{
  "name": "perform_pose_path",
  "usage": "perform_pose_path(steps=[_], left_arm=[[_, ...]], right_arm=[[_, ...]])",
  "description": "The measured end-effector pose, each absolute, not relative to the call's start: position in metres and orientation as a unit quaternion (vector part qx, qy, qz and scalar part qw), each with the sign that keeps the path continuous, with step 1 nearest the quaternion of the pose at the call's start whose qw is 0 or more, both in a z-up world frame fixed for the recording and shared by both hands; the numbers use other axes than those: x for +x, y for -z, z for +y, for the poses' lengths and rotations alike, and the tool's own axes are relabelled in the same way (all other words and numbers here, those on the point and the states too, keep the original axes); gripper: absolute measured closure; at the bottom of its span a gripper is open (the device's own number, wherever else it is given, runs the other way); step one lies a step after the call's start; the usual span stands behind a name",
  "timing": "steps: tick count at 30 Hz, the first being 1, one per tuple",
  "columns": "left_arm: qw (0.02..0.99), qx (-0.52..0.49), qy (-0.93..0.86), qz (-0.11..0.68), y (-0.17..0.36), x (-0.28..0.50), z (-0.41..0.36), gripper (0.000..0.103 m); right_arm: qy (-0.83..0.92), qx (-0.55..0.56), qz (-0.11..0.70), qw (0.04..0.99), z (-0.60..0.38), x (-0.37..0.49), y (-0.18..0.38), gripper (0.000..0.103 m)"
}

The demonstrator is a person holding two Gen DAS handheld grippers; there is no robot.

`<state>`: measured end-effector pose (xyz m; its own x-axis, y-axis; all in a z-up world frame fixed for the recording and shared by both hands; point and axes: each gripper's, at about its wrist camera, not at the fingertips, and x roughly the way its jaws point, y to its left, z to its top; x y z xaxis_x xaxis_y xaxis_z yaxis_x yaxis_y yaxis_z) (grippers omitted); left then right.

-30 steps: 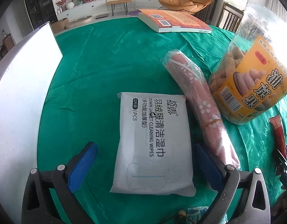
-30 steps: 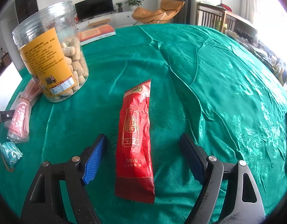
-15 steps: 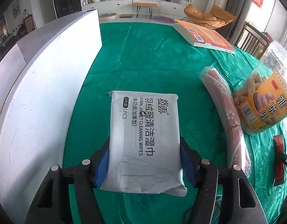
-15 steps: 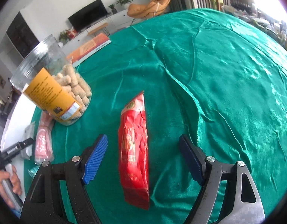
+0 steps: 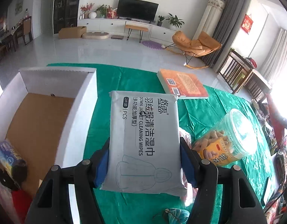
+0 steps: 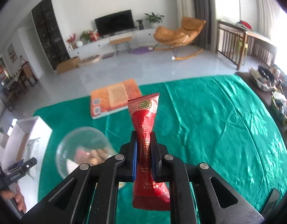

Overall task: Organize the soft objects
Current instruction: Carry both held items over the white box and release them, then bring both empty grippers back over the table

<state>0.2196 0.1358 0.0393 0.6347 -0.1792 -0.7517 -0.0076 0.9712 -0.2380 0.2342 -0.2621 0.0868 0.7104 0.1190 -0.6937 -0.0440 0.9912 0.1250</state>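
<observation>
My left gripper (image 5: 144, 149) is shut on a white pack of cleaning wipes (image 5: 143, 130), its blue pads pressing both long edges. The pack hangs flat above the green tablecloth (image 5: 199, 112), just right of a white box (image 5: 83, 115). My right gripper (image 6: 144, 140) is shut on a red snack packet (image 6: 145, 115), squeezing it thin at its middle. The packet stands upright in the air over the cloth. A pink roll (image 5: 185, 136) peeks out from behind the wipes pack, mostly hidden.
The white box has a brown floor and holds a blue pack (image 5: 9, 155) near its left corner. A clear jar of snacks (image 5: 225, 141) stands to the right, with an orange book (image 5: 182, 84) beyond. A small teal item (image 5: 175, 213) lies near the front edge. A hand (image 6: 16, 197) shows at far left.
Both grippers have closed on their items and lifted them off the cloth. The left one has swung toward the white box, whose inside has come into view.
</observation>
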Motion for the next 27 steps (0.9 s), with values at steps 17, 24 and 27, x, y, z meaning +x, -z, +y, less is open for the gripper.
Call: perform_pose_path(steps=[17,24,27], left_arm=[[0.911,-0.060,-0.191,0.360,-0.079,0.056,0.324,0.000],[0.938,-0.078,-0.030,0.337,-0.071,0.038,0.232,0.000],[0.928,-0.064,0.063,0.361,-0.053,0.037,0.161,0.000]], right_arm=[[-0.416,0.109,0.424,0.797,0.047,0.148,-0.083,0.017],[-0.218,0.016,0.367,0.904,-0.055,0.102,-0.019,0.017],[-0.089,-0.009,0.368,0.925,-0.124,0.088,0.036,0.017]])
